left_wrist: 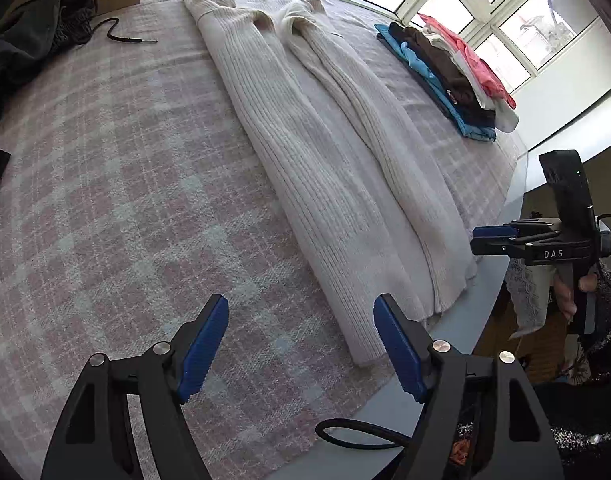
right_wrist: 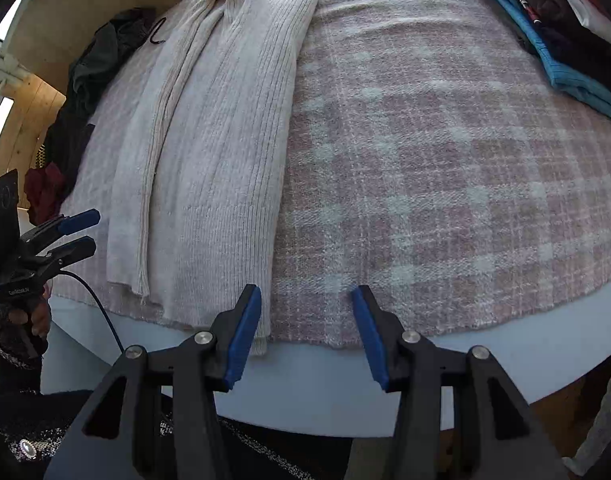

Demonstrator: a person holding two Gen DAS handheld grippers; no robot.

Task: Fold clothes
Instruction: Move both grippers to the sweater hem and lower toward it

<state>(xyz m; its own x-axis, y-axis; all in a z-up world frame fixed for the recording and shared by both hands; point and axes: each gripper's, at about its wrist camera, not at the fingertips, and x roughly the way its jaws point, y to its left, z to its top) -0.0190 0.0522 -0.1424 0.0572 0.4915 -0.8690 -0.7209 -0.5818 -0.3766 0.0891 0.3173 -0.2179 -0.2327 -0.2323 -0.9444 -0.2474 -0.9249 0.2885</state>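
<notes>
Cream sweater (left_wrist: 329,184) on checked blanket (left_wrist: 125,208)

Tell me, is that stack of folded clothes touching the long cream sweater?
Apart. In the left wrist view, a strip of bare checked blanket lies between the cream sweater and the folded stack by the window.

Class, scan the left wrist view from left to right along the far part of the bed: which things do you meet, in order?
Dark clothes heap → black cord → cream ribbed sweater → stack of folded clothes, all on the pink checked blanket.
</notes>
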